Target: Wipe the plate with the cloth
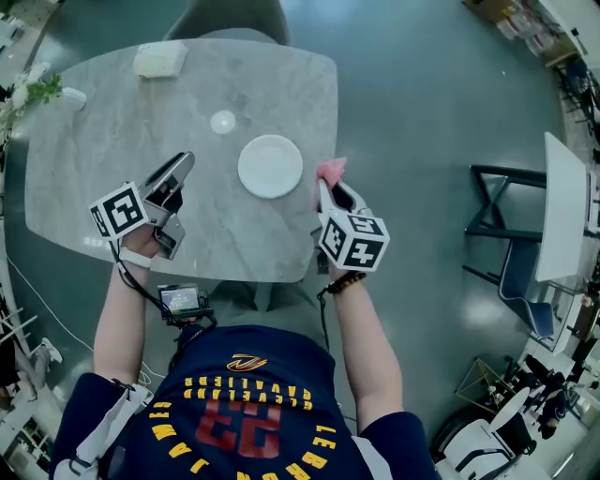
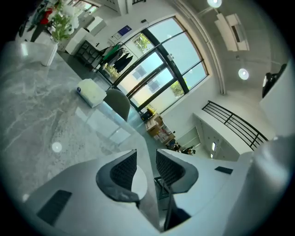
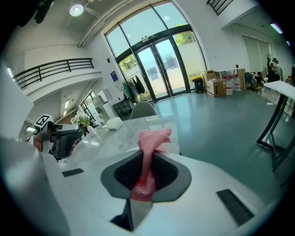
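Observation:
A white round plate (image 1: 270, 166) lies flat on the grey marble table (image 1: 103, 178), near its front edge. My left gripper (image 1: 183, 167) hangs above the table to the plate's left. Its jaws are open with nothing between them (image 2: 146, 167), and a sliver of the plate (image 2: 138, 183) shows below the gap. To the plate's right, over the table's edge, my right gripper (image 1: 328, 189) is shut on a pink mesh cloth (image 3: 148, 159). The cloth's bunched end (image 1: 330, 170) sticks out past the fingertips. Neither gripper touches the plate.
Behind the plate sits a small clear disc (image 1: 222, 122). A white box (image 1: 159, 58) and a vase of flowers (image 1: 36, 92) stand at the table's far left. A grey chair (image 1: 230, 17) is at the far end, and a dark chair (image 1: 511, 220) with a white table (image 1: 565, 216) stands at the right.

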Available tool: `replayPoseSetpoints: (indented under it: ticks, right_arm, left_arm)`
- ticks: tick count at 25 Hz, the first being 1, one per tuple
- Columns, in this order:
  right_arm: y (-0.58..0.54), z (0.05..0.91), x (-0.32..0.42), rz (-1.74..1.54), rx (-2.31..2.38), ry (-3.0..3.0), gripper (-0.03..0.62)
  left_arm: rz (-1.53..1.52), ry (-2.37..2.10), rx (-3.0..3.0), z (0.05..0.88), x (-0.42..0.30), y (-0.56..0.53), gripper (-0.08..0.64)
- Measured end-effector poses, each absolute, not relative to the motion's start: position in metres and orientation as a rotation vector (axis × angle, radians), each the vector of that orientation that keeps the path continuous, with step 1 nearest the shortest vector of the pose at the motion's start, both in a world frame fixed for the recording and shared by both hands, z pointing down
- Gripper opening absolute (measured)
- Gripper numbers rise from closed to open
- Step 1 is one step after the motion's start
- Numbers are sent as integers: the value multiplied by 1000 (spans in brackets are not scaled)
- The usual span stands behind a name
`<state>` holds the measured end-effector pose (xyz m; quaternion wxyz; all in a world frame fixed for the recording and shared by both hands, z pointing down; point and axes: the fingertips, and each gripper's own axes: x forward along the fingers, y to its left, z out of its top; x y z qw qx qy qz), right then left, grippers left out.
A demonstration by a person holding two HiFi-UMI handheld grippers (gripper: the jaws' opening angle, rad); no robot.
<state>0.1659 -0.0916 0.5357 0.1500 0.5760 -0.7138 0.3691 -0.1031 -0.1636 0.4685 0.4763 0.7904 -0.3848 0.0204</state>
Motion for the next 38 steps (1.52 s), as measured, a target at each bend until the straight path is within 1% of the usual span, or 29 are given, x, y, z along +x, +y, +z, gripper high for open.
replayPoseSetpoints:
  ticks: [4, 9, 12, 15, 18, 20, 27, 31, 38]
  right_arm:
    - [-87, 484, 165, 1001, 1692, -2152, 46]
    - [-84, 438, 146, 987, 1679, -2273, 46]
    - [-89, 402, 134, 883, 1644, -2366, 46]
    - [-87, 354, 122, 774, 1625, -2510, 46]
    - [-84, 305, 112, 642, 1621, -2659, 46]
    - [-80, 282, 105, 524, 1607, -2718, 46]
    - [-67, 239, 89, 218, 1626, -2783, 46]
    - [-62, 226, 92, 118, 1652, -2781, 46]
    - [-62, 204, 95, 37, 1667, -2789, 46]
  left_arm:
    - [-52, -976, 1980, 410, -107, -151, 135]
    - [-164, -938, 2089, 348, -94, -136, 133]
    - [-234, -918, 2134, 318, -88, -131, 128]
    - [-303, -875, 2176, 286, -78, -117, 59]
    - [-303, -874, 2283, 258, -66, -106, 18]
    - [-261, -924, 2385, 246, -62, -102, 5]
    - [-188, -1112, 2659, 210, -63, -86, 5]
    - [-210, -1157, 2696, 203, -66, -83, 5]
    - [-229, -1164, 2716, 196, -63, -88, 5]
